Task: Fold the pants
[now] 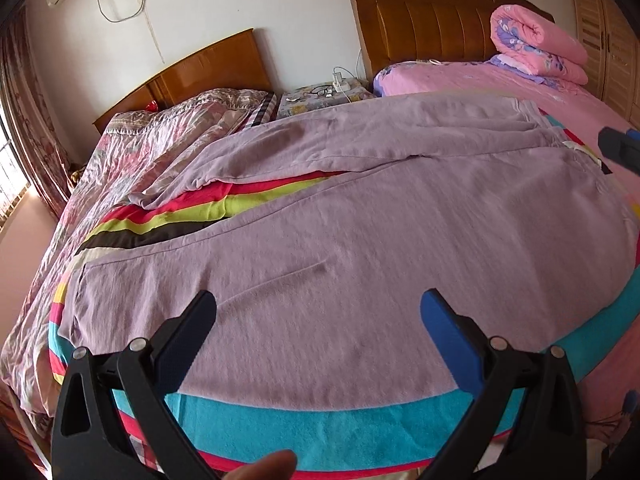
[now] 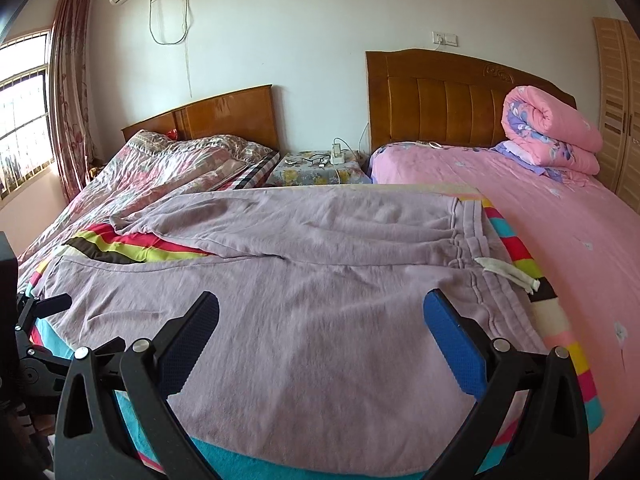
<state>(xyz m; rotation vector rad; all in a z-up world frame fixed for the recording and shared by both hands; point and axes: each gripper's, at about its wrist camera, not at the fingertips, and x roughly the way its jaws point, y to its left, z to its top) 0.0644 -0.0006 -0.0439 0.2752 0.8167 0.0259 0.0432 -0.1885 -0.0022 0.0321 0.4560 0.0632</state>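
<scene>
Lilac pants [image 1: 360, 232] [image 2: 320, 280] lie spread flat on a striped towel [image 1: 320, 432] [image 2: 556, 320] on the bed, legs pointing left, waistband with a white drawstring [image 2: 508, 274] at the right. The two legs part in a V over the stripes. My left gripper [image 1: 318, 308] hovers open over the near leg, close to the front edge. My right gripper [image 2: 320, 312] hangs open over the near hip area, left of the waistband. Neither holds cloth. The right gripper's tip [image 1: 620, 146] shows at the left wrist view's right edge, and the left gripper's body [image 2: 36, 344] at the right wrist view's left edge.
A pink bed sheet [image 2: 560, 216] lies to the right with a rolled pink quilt [image 2: 552, 132] by the headboard. A second bed with a floral quilt [image 2: 160, 168] stands left. Between them sits a nightstand [image 2: 316, 168] with glasses and a charger. A thumb [image 1: 264, 468] shows at the bottom.
</scene>
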